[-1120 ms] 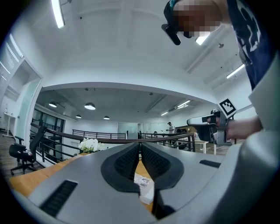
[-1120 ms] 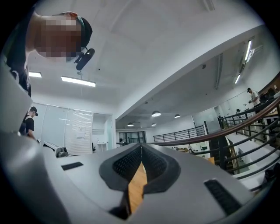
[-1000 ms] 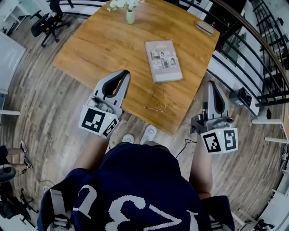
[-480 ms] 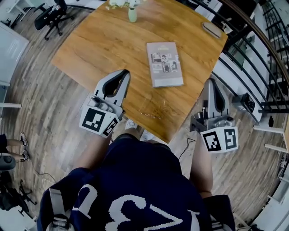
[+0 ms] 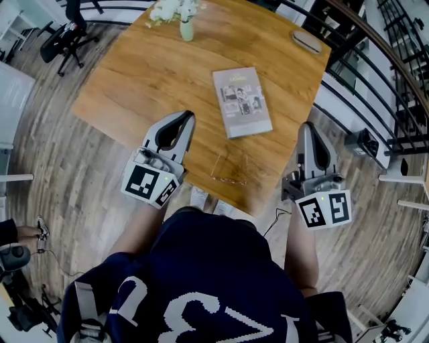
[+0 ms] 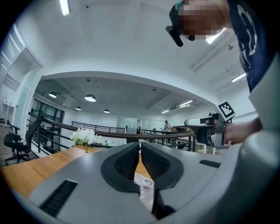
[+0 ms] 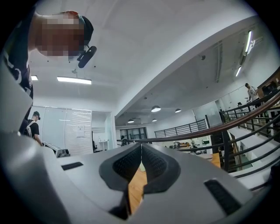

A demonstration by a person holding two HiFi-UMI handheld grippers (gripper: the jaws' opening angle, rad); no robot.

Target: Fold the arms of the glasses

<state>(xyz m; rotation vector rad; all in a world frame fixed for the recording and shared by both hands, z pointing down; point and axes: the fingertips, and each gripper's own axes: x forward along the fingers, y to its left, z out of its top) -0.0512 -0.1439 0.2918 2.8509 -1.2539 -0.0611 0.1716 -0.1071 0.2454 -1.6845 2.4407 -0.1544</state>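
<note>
glasses (image 5: 230, 169) near the table (image 5: 134, 80) edge, arms look unfolded but pretty faint tbh, left gripper (image 5: 179, 119) and right gripper (image 5: 307, 128) flanking them, both pinched together, empty

The glasses (image 5: 229, 169) show only faintly — arms' fold unreadable; the flowers (image 5: 175, 9) are cropped at top.

An open-plan office is indicated by the large square wooden table (image 5: 154, 74), the black wheeled office chair (image 5: 64, 33) beyond its far left corner, the curved black metal railing (image 5: 362, 60) along its right side, and glass-walled rooms (image 7: 78, 131) further off.
</note>
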